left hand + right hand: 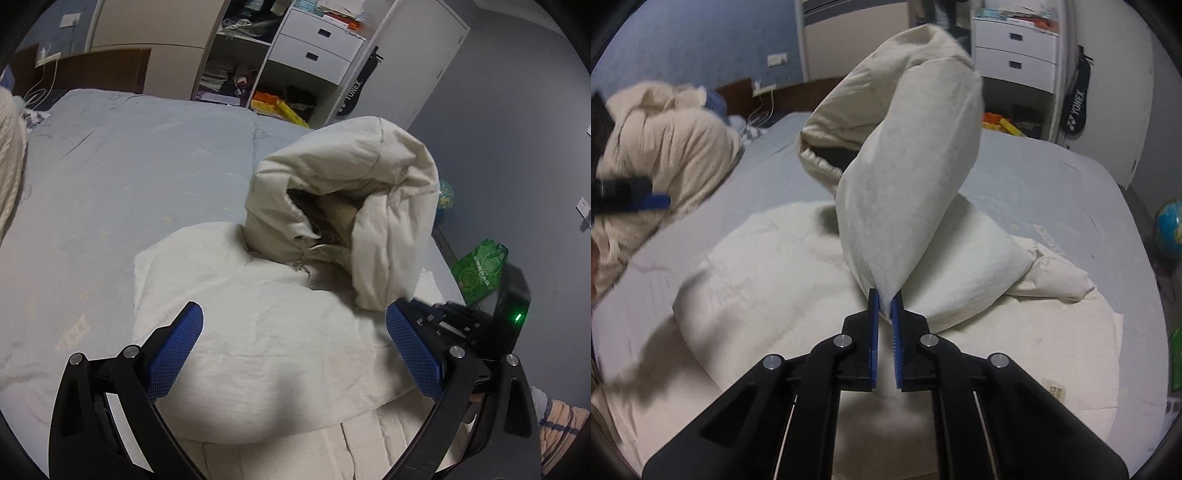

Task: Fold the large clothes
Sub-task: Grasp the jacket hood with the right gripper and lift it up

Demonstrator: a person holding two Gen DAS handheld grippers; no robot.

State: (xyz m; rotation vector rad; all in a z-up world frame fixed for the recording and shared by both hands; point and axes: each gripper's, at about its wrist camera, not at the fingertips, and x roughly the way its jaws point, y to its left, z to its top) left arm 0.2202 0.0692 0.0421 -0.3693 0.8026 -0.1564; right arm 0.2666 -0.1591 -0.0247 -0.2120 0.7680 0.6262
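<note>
Lying crumpled at far left on the bed: a cream knitted blanket, well apart from the work. Hovering above the near part of the coat with blue pads spread wide, gripping nothing: the left gripper. Spreading flat across the pale blue bedding, near edge: the cream padded coat. Rising from that flat body, arched up and over: one sleeve, cuff opening dark inside. Pinching the sleeve's lower tip between pads closed tight on the fabric: the right gripper. Standing behind the bed at upper right: white drawers. Sitting on the floor at far right: a globe and a green bag.
</note>
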